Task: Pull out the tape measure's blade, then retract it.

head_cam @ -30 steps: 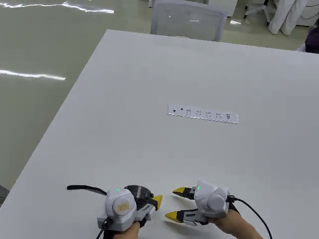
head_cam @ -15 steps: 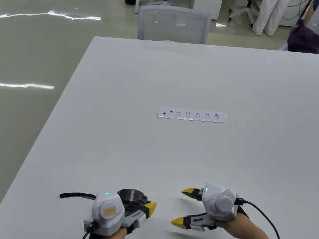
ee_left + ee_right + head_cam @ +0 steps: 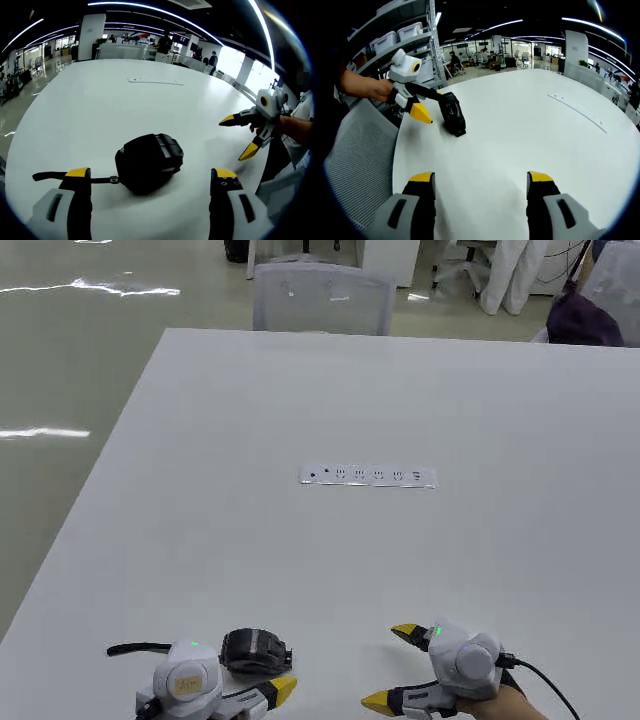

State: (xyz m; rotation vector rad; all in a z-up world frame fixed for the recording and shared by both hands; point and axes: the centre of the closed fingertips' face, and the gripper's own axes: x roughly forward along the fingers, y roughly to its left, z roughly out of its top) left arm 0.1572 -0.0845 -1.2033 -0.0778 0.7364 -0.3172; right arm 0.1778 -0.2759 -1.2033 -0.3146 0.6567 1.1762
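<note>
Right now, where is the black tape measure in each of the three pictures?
Head view: tape measure, bottom left.
Left gripper view: tape measure, dead centre.
Right gripper view: tape measure, upper left.
Shared landmark: the white power strip, farther along the tabletop.

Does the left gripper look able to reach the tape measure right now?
Probably yes: the left gripper has its jaws open, and the tape measure lies just ahead of them with nothing in between.

We are in a big open-plan office: a long white table with a socket strip set in its middle, a mesh chair at 12 o'clock, shelves of bins, light strips overhead, and desks far beyond.
</note>
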